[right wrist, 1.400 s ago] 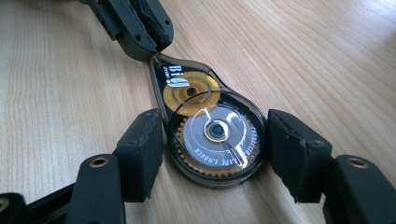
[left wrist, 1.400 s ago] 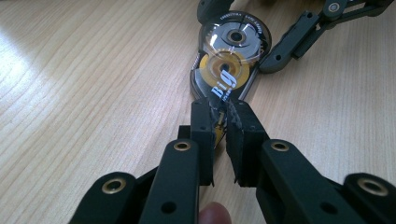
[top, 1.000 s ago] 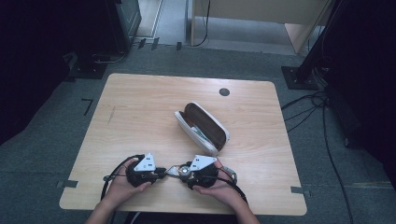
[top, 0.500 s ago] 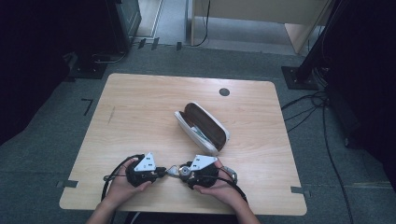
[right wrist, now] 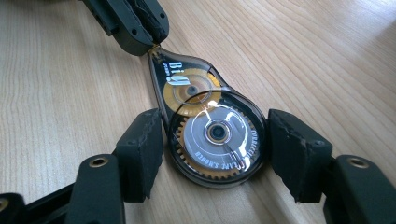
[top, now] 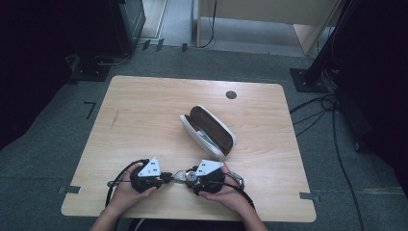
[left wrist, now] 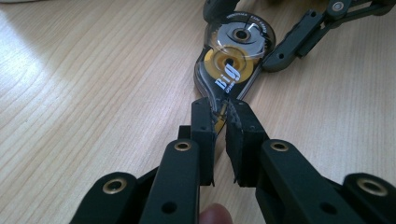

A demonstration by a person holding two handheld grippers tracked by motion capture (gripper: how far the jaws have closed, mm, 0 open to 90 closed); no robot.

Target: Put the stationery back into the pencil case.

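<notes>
Left gripper view: left gripper [left wrist: 221,116] clenched on the narrow tip of the clear teardrop-shaped plastic correction-tape dispenser [left wrist: 232,60].
Right gripper view: right gripper [right wrist: 215,154] has just been widening; its pads flank the dispenser's round end, one touching, the other just apart.
Dispenser: flat on the light wooden table [top: 144,110], between both grippers.
Beyond: open white glasses case [top: 208,131], well past the tips.

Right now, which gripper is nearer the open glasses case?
Right. The right gripper sits just below the glasses case at the table's near edge; the left gripper lies farther left of it.
</notes>
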